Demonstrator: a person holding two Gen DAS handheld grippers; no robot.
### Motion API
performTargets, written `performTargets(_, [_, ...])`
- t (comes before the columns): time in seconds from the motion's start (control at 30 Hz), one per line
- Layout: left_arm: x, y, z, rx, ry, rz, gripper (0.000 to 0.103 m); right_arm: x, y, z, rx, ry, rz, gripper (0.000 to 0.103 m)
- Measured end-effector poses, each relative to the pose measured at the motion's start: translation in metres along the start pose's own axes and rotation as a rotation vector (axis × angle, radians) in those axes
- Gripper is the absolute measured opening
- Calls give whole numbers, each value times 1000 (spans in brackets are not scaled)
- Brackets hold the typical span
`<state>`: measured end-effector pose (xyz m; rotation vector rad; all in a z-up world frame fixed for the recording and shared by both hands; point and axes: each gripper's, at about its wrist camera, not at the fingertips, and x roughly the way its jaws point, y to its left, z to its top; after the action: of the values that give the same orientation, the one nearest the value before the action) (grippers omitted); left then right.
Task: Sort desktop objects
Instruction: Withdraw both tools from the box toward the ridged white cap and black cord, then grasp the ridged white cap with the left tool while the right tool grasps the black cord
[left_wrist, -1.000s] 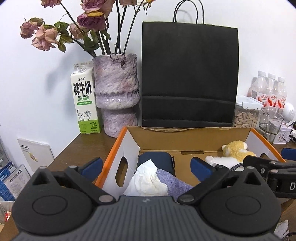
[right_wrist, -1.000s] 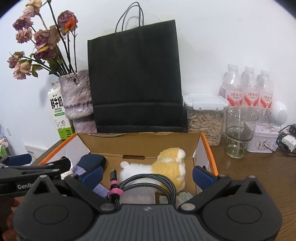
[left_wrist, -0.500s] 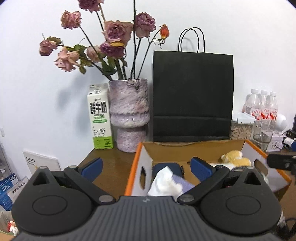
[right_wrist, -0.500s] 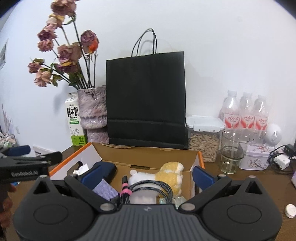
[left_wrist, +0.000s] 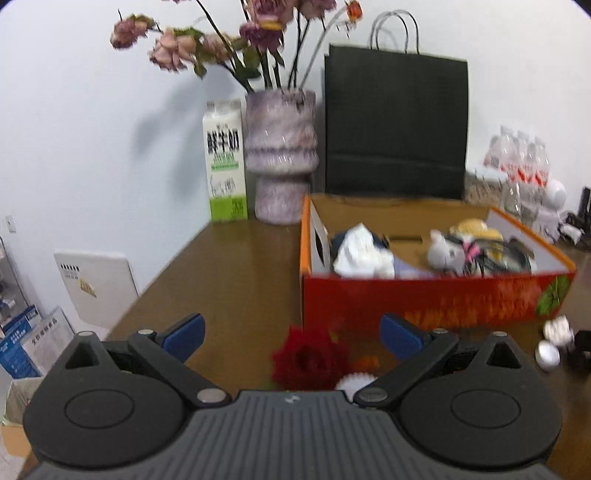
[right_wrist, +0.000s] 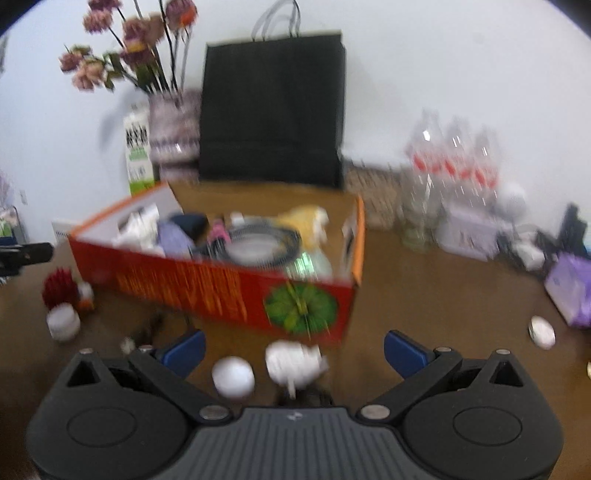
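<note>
A red and orange cardboard box stands on the brown table and holds a crumpled tissue, a plush toy and a coiled cable. My left gripper is open and empty, in front of the box, with a red flower between its fingers on the table. My right gripper is open and empty, with a white ball and a white crumpled object on the table between its fingers. Both views are blurred.
A black paper bag, a vase of dried roses and a milk carton stand behind the box. Water bottles, a glass and small boxes are at the right. A small white jar and a white disc lie on the table.
Both grippers have pulled back and away from above the box; its red front face and the small items on the table in front now show. Both stay open.
</note>
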<state>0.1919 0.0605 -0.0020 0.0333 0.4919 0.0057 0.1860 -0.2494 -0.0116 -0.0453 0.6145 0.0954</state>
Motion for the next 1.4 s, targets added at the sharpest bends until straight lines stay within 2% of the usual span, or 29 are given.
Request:
performTargets(0.2, [-3, -10, -25, 24, 77, -31, 103, 3, -7, -24, 30, 75, -23, 103])
performTargets(0.4, [-3, -23, -32, 57, 101, -57, 103, 10, -7, -31, 23, 112, -37, 103])
performTargets(0.57, [8, -30, -36, 67, 158, -39, 103, 13, -12, -33, 58, 114, -16, 103])
performTargets(0.73, [16, -26, -38, 23, 202, -74, 103, 14, -11, -36, 55, 88, -19, 103])
performTargets(1.07, [19, -28, -38, 15, 205, -73, 103, 16, -12, -35, 62, 87, -20, 103])
performTargets(1.13, [18, -30, -37, 13, 198, -76, 98, 16, -12, -34, 63, 86, -20, 103])
performTargets(1.2, [16, -34, -36, 19, 180, -79, 80, 16, -11, -34, 62, 85, -22, 103])
performTargets(1.27, [16, -36, -35, 19, 167, -81, 68, 16, -12, -34, 69, 81, -25, 101])
performTargets(1.3, [16, -38, -34, 19, 163, -82, 60, 15, -12, -34, 72, 75, -29, 95])
performTargets(1.4, [18, -41, -32, 14, 160, -87, 55, 13, -13, -34, 76, 55, -35, 80])
